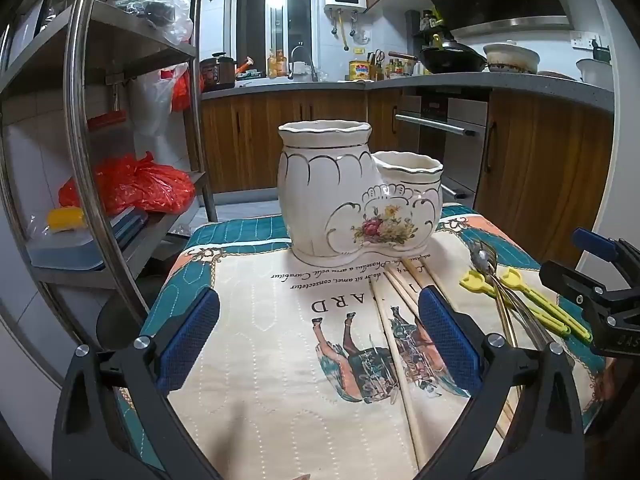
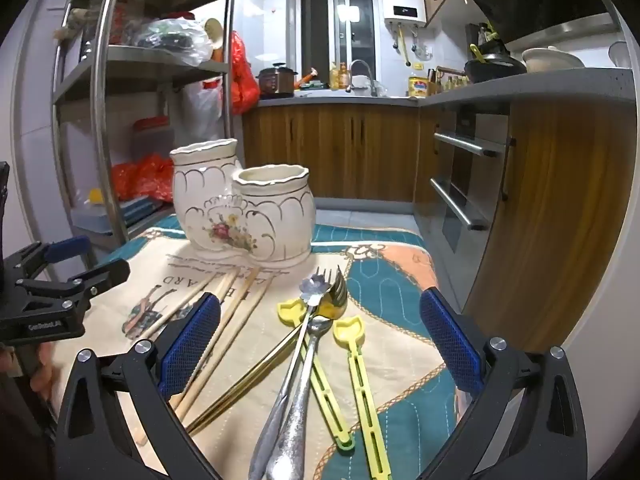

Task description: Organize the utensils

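A white ceramic two-pot holder (image 1: 352,196) (image 2: 244,208) with gold trim and a flower print stands at the far side of a quilted cloth (image 1: 260,360) (image 2: 400,300). Several wooden chopsticks (image 1: 394,344) (image 2: 236,320) lie in front of it. To their right is a pile of metal spoons and a fork (image 2: 312,332) (image 1: 492,272) with two yellow plastic utensils (image 2: 360,376) (image 1: 532,300). My left gripper (image 1: 320,340) is open above the cloth and chopsticks. My right gripper (image 2: 320,340) is open above the pile. Neither holds anything.
A steel shelf rack (image 1: 80,120) (image 2: 100,120) with red bags and boxes stands close on the left. Wooden kitchen cabinets (image 1: 540,168) (image 2: 560,200) and an oven front (image 2: 464,176) lie to the right, past the cloth's edge. A counter with a sink runs along the back.
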